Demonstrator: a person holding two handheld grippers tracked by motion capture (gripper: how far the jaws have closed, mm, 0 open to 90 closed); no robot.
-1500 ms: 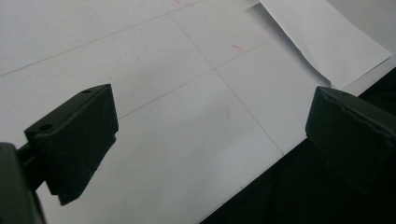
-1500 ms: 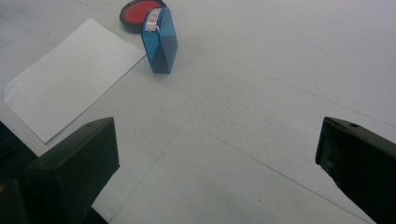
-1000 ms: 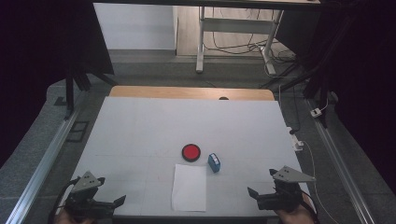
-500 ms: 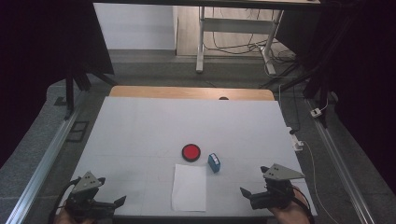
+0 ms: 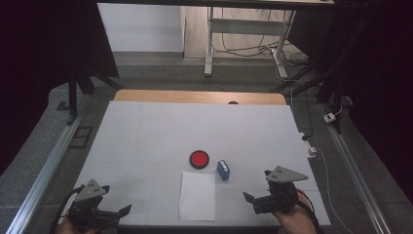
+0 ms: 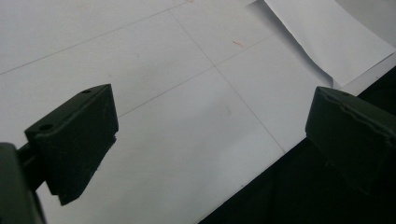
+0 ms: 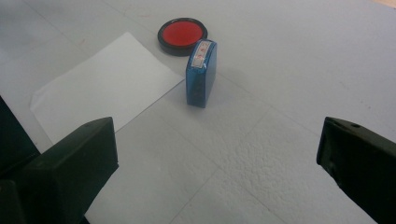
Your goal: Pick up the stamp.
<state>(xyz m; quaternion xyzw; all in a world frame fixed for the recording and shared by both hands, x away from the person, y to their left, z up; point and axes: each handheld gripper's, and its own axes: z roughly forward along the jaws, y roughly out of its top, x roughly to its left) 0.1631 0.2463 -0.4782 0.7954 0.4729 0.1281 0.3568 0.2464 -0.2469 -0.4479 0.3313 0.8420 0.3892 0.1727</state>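
A round red ink pad [image 5: 199, 159] with a black rim lies near the middle of the white table [image 5: 146, 136]. Just right of it a small blue stamp [image 5: 223, 169] stands on its side. A white paper sheet [image 5: 197, 195] lies in front of both, at the table's near edge. My right gripper [image 5: 249, 202] is open, low at the front right, and points left toward the stamp [image 7: 201, 74], ink pad [image 7: 182, 32] and paper [image 7: 107, 88]; its jaws [image 7: 215, 168] hold nothing. My left gripper [image 5: 122, 211] sits at the front left, open [image 6: 215, 140] and empty, with the paper's corner [image 6: 327, 37] ahead.
A wooden strip [image 5: 195, 96] borders the table's far edge, with a small dark spot [image 5: 233, 103] on it. Metal rails [image 5: 48, 165] run along both sides. A white plug and cable [image 5: 309, 148] lie off the right edge. The table's near edge [image 6: 261, 172] drops off under the left gripper.
My right gripper has shifted a little to the left, toward the paper and stamp. The left gripper has stayed put. The objects have not moved.
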